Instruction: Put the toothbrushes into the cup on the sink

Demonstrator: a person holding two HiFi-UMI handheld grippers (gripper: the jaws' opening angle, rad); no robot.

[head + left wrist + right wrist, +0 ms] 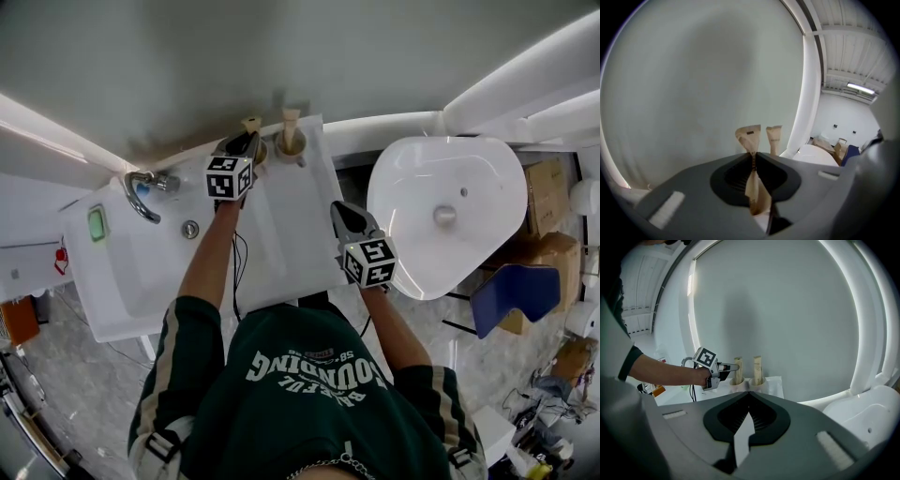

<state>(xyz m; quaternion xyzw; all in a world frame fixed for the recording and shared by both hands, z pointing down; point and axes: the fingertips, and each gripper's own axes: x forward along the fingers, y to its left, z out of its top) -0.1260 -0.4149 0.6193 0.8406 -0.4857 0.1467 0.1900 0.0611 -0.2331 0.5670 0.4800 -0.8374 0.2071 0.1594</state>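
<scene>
My left gripper (249,142) is shut on a toothbrush in a brown paper wrapper (750,137), holding it upright at the left cup (737,381) on the white counter by the wall. In the right gripper view the brush's lower end seems to sit in that cup. A second wrapped toothbrush (291,125) stands in the neighbouring cup (757,381) just to the right. My right gripper (341,210) hovers over the counter's right edge, well back from the cups, its jaws shut with nothing between them (749,393).
A sink basin (131,272) with a chrome faucet (139,193) and a green soap bar (97,223) lies left of the cups. A large white rounded fixture (445,211) stands to the right, with cardboard boxes (548,202) and a blue chair (514,292) beyond.
</scene>
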